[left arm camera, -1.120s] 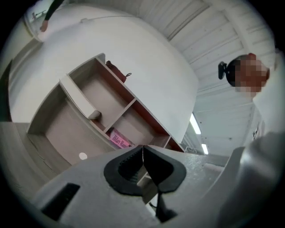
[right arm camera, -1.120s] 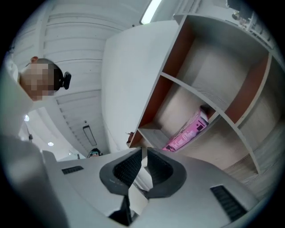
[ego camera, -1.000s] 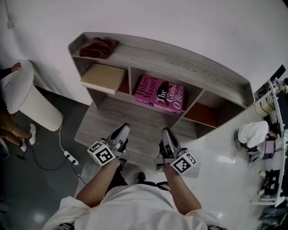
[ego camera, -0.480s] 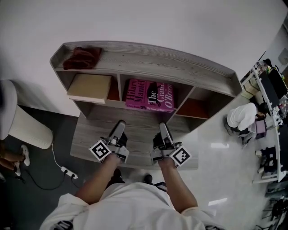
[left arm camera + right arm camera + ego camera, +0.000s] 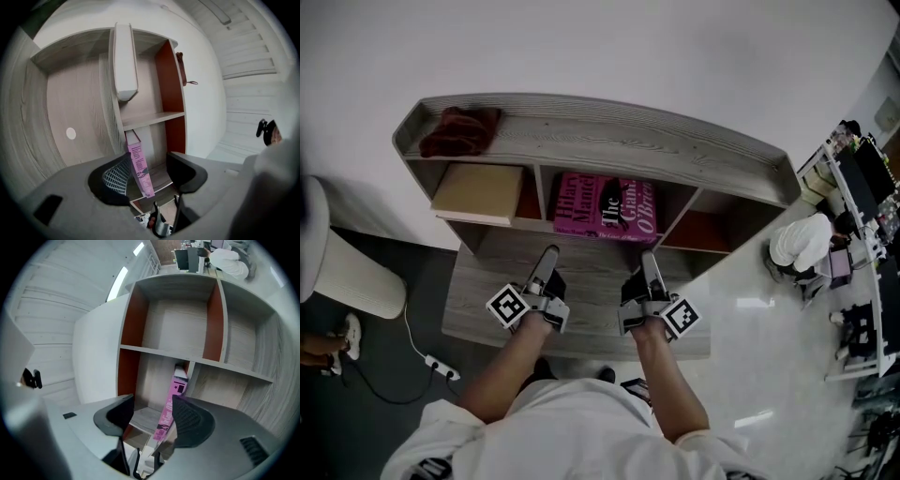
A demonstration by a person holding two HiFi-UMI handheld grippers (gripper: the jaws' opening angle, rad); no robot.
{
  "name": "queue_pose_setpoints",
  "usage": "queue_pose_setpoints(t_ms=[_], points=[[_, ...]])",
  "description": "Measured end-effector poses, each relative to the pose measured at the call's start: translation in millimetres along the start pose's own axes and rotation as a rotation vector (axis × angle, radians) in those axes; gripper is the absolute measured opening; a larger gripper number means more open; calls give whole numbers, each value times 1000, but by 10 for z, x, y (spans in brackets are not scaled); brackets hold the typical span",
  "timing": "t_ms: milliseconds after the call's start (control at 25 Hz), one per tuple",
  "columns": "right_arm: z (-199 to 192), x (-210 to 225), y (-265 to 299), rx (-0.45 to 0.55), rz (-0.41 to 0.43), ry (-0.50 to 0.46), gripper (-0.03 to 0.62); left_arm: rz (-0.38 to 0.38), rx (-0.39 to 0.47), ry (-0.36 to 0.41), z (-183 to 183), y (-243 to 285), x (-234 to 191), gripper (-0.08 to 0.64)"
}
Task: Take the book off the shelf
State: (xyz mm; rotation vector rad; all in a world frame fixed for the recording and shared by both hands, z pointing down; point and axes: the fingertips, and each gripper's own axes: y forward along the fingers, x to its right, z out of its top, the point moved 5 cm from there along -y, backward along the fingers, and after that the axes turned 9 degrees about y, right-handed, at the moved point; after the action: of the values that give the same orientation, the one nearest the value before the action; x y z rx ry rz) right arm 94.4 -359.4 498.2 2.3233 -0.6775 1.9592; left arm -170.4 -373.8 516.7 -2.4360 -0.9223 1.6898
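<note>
book (image 5: 607, 208) in middle bay of shelf (image 5: 609, 141), beyond left gripper (image 5: 548, 255), right gripper (image 5: 650, 259); jaws opening, empty.

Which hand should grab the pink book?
Left, narrowly. The left tool and right tool both hover short of the pink book, jaws opening with nothing between them. In the left gripper view the book lines up with the gap; in the right's it sits off-centre.

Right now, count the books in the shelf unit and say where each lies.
2. The pink book lies in the middle compartment; a tan book lies in the left compartment. Deeper corners could hide more.
</note>
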Motion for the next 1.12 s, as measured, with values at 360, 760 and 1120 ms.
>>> queue_pose_setpoints(t_ms=[360,760,1120], points=[[154,282,155,64,-98,107,239,74,21,-97,-93,175,-226,265],[205,415,291,72,-157,116,244,169,47,-101,-107,326,-343,288],[179,402,384,53,-155,121,242,195,107,-136,-49,457,-332,287]])
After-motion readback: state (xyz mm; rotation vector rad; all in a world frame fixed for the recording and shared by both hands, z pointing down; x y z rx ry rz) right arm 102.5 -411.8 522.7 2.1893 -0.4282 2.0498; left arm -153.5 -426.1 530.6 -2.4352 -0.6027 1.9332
